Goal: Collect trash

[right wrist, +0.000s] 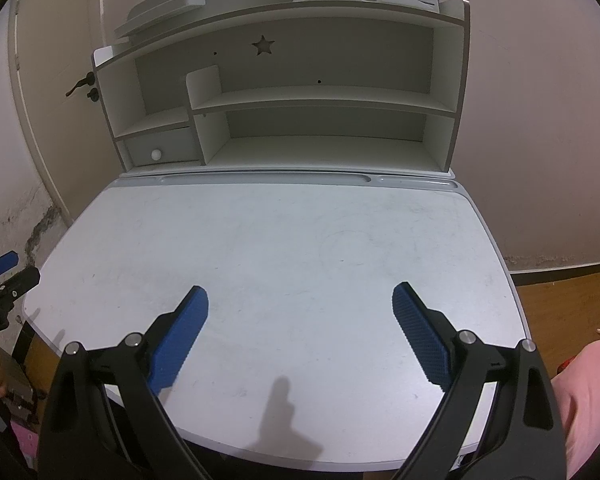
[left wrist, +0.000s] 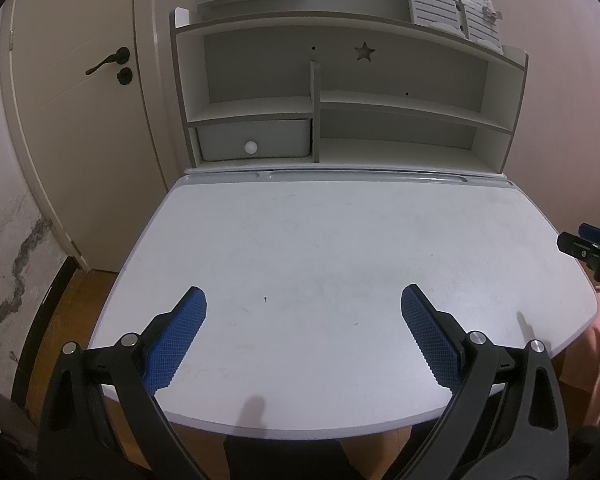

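Left gripper (left wrist: 303, 302) and right gripper (right wrist: 300, 300) hover above the white desk (left wrist: 340, 232), jaws spread wide, holding nothing.

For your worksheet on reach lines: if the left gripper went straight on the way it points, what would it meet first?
Probably the bare desk top: the open left gripper looks angled down at it, with nothing lying between. Beyond stands the shelf unit. Depth is unclear.

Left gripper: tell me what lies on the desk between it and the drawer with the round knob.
Nothing: in the left wrist view the desk top is bare between the open left gripper and the drawer, apart from a groove along its back edge.
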The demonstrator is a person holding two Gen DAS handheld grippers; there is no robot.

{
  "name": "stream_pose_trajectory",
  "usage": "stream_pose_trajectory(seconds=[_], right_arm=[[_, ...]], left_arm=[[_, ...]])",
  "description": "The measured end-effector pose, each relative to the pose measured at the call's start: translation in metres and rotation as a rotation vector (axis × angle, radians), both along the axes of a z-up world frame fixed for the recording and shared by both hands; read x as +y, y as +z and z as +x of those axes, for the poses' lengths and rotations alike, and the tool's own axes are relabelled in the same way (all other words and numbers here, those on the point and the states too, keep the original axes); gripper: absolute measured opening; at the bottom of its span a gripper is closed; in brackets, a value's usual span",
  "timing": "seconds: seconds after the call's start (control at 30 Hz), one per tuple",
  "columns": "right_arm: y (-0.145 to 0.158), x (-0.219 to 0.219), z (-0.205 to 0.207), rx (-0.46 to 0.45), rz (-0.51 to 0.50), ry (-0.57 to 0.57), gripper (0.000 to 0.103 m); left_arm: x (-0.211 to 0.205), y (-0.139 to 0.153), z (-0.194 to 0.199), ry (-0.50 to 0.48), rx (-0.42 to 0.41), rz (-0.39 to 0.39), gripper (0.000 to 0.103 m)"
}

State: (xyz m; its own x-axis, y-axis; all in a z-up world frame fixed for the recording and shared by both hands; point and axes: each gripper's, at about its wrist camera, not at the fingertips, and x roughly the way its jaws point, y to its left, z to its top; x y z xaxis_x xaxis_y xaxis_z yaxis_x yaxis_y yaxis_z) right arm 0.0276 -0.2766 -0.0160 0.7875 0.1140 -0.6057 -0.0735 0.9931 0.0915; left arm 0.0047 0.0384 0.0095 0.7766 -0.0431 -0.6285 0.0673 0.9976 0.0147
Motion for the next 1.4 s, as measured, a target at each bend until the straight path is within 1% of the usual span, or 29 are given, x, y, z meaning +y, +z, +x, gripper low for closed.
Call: stream_pose_trajectory(seconds=[1.03, 1.23, 1.4], right_arm=[[0.0039, 0.0040, -0.0014, 0.000, -0.007, 0.016, 0.090], [0.0039, 0.0038, -0.0014, 0.000, -0.008, 0.016, 0.090], [0.0041, 0.0038, -0.0020, 0.000, -0.009, 0.018, 0.090]], left_arm=[[0.0006, -0.0013, -0.0035, 0.008, 0.013, -0.002, 0.095], [-0.0034, -0.0010, -0.0076, -0.003, -0.001, 0.010, 0.095], [-0.0026, -0.0015, -0.0058, 0.008, 0.011, 0.008, 0.095]])
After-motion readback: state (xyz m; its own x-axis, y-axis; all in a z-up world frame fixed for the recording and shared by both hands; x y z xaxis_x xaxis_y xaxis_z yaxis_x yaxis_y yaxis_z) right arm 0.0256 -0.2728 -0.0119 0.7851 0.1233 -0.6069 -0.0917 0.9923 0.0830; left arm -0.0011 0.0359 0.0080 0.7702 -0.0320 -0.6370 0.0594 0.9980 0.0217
